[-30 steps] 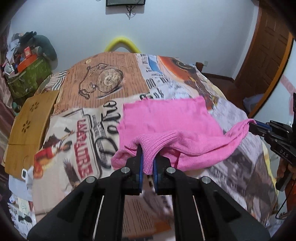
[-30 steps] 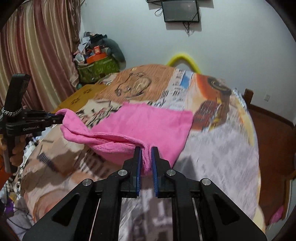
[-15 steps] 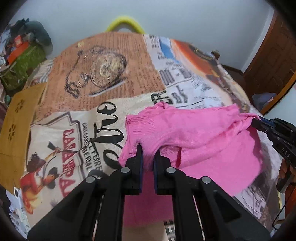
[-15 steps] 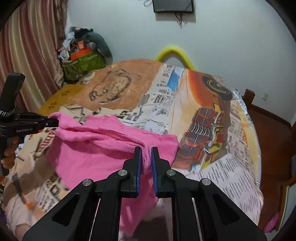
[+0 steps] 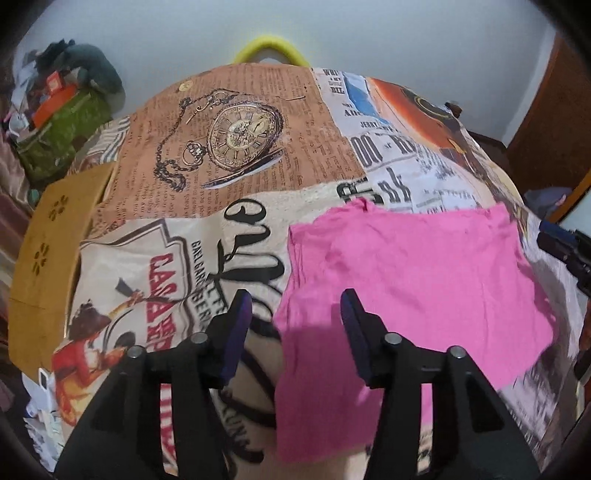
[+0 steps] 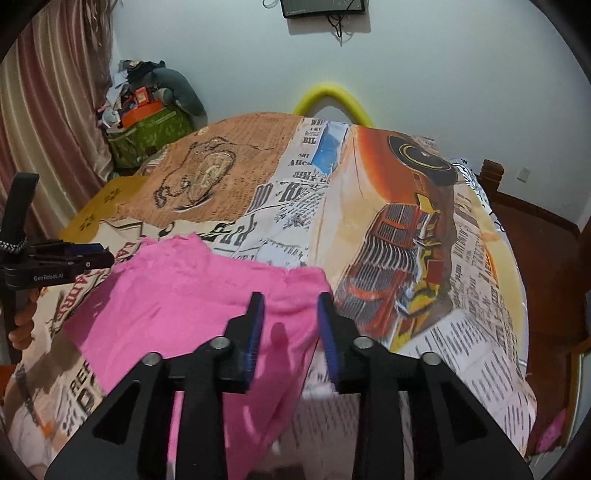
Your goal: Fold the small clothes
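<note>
1. Pink cloth [image 5: 406,288] lies spread on the bed, on top of the printed bedspread [image 5: 229,177]. It sits toward the near edge, with the near part hanging over the bed's edge in the right wrist view [image 6: 177,306].
2. Left gripper [image 5: 295,314]: released, jaws wide apart, nothing between them. It hovers over the cloth's left edge; left finger is over the bedspread, right finger over the pink fabric. Can't tell whether either tip touches.
3. Right gripper [image 6: 288,314]: also released, jaws apart, empty. It sits over the cloth's right-hand far corner; the blue pads [image 6: 255,332] are visible on the inner faces of both fingers.
4. Each gripper shows in the other's camera: the right one at the far right edge of the left view [image 5: 565,247], beside the cloth's right side; the left one at the left edge of the right view [image 6: 70,258], beside the cloth's left corner, with the person's fingers [image 6: 22,328] around its handle.
5. Cloth is mostly flat, with a few creases and a small raised tab at the far left corner [image 5: 364,205].
6. Around the bed: yellow curved tube [image 6: 332,98] at the far end, green bag piled with clutter [image 6: 151,129] by the curtain [image 6: 44,110], a screen on the wall [image 6: 323,7], and a yellow-brown board [image 5: 48,251] beside the bed on the left.
</note>
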A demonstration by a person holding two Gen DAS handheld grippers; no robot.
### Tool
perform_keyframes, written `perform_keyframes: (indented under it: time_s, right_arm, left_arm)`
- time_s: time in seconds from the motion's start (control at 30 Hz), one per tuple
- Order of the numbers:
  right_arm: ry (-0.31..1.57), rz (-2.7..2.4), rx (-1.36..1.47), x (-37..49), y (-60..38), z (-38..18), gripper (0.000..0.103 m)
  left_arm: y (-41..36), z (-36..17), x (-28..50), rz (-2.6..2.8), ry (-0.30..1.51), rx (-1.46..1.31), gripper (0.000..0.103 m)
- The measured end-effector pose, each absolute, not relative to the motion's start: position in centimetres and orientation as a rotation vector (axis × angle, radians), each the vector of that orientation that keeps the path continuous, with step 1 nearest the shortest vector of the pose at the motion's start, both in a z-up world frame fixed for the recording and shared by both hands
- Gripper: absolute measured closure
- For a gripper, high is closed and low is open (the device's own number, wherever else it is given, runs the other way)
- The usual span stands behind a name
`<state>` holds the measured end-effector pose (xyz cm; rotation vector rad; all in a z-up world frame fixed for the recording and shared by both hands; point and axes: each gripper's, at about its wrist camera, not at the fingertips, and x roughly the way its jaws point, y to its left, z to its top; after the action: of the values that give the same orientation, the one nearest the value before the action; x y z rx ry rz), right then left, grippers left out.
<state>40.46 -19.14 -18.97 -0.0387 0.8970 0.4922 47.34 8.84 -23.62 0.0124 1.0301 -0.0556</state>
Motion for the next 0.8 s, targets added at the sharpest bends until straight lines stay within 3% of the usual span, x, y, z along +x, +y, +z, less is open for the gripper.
perform_keyframes:
  time_s: [0.07,0.47,0.53,0.67,0.8]
  right_arm:
    - [0.901,0.506,-0.028,39.7,-19.4,-19.0,0.065]
    - [0.970,0.486,-0.003,42.2,-18.7,-21.7,0.064]
    - [0.986,0.486,0.009,42.9,-18.5,-22.4,0.069]
    - [1.003,0.495,-0.031,42.8,-17.8,-23.5,0.094]
    - [0.967,0.496,-0.077,42.1,-17.8,-23.2,0.098]
  left_arm:
    - [8.8,-23.8,46.5,-0.062,1.040,0.026,0.052]
    - [8.4,-25.8,49.9,-0.087,1.058,-0.053,0.053]
    - [7.9,-26.4,50.7,-0.097,1.067,-0.044,0.062]
    - [6.6,-27.2,51.4,-0.114,1.069,-0.003,0.087]
    - [6.1,-26.9,50.7,-0.114,1.051,0.021,0.099]
